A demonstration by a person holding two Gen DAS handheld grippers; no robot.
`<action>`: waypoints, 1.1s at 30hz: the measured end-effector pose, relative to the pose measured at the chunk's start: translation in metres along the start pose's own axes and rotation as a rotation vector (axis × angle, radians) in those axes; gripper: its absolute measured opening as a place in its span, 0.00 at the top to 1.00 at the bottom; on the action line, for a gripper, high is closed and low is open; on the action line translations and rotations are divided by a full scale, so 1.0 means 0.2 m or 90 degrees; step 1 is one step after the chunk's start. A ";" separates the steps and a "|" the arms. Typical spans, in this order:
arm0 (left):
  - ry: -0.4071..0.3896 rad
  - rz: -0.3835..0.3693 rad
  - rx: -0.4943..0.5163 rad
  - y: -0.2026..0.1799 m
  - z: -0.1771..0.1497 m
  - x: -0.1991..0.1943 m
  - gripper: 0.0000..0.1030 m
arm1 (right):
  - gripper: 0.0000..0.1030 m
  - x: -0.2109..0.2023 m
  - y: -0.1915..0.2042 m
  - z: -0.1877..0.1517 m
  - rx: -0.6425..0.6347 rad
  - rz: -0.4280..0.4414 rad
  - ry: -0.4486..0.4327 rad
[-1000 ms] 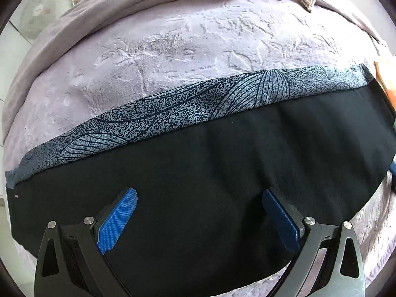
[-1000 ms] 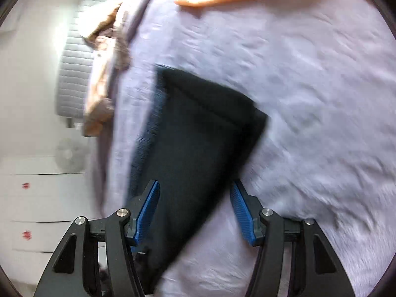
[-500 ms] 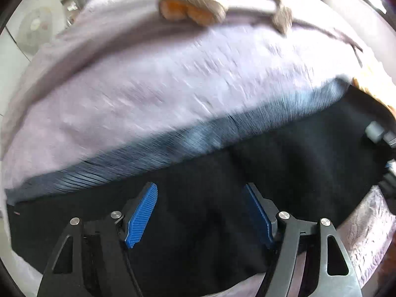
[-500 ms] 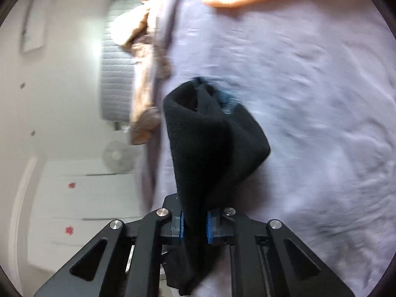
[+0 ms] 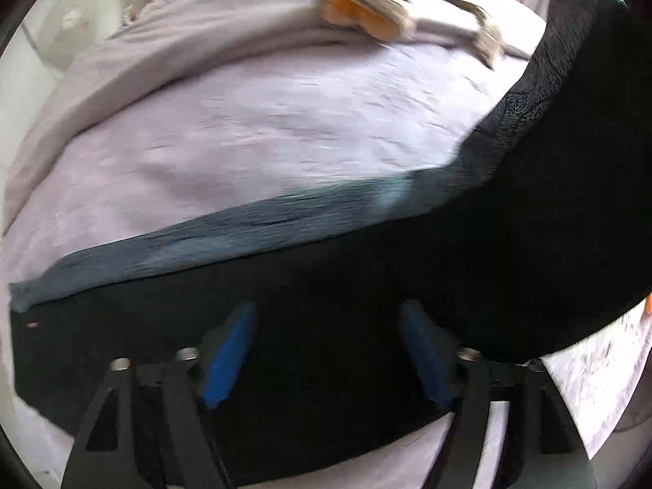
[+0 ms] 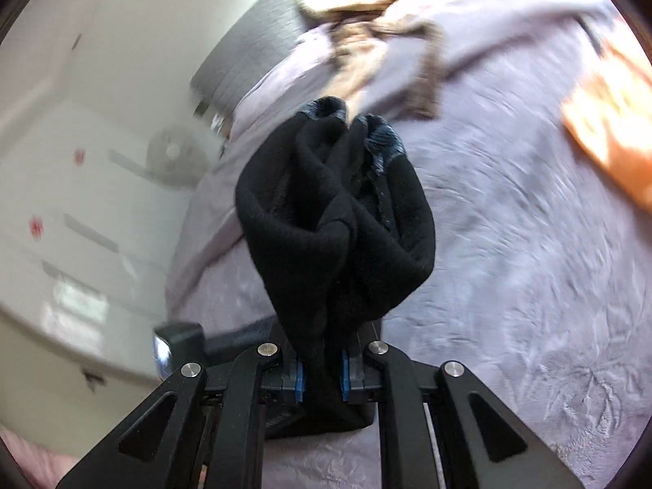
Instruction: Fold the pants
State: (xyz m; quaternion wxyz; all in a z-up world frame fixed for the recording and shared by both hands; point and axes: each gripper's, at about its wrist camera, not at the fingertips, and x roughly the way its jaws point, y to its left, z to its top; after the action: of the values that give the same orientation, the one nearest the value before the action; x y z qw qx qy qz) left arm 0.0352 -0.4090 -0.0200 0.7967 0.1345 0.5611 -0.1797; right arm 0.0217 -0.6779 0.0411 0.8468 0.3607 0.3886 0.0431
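The pants (image 5: 366, 326) lie lengthwise across the lilac bed (image 5: 265, 130), black side up with a strip of blue-grey patterned fabric along their far edge, so a first fold along the length looks already made. One end is off the bed: in the left wrist view it rises in a dark arc from about 3 o'clock up to 1 o'clock, and in the right wrist view it shows as a bunched black wad (image 6: 338, 220). The right claw (image 6: 322, 379) is clamped on that wad, blue pads pressed into the cloth. The left claw (image 5: 330, 350) hovers over the middle of the pants, spread apart and gripping nothing. What remains, by my judgement, is carrying the lifted end across to the other end and smoothing it. Beyond, at 12 o'clock, a tan-and-orange heap (image 5: 366, 16) rests on a rumpled blanket.
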 end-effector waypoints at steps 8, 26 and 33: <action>0.035 0.100 -0.107 0.69 -0.32 -0.14 0.17 | 0.85 0.51 0.69 -0.33 -0.267 -0.091 0.134; 0.044 -0.032 -0.165 0.92 -0.32 -0.27 0.17 | 0.48 0.70 0.93 -0.73 -0.225 -0.089 0.260; 0.039 -0.123 -0.087 0.64 -0.10 -0.19 0.17 | 0.48 0.59 0.21 -0.54 0.295 0.070 0.186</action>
State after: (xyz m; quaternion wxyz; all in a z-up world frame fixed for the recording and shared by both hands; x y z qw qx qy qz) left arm 0.0630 -0.2811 0.0108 0.7654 0.0302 0.6066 -0.2128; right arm 0.0368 -0.5431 -0.0534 0.6731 0.5549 0.4863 0.0505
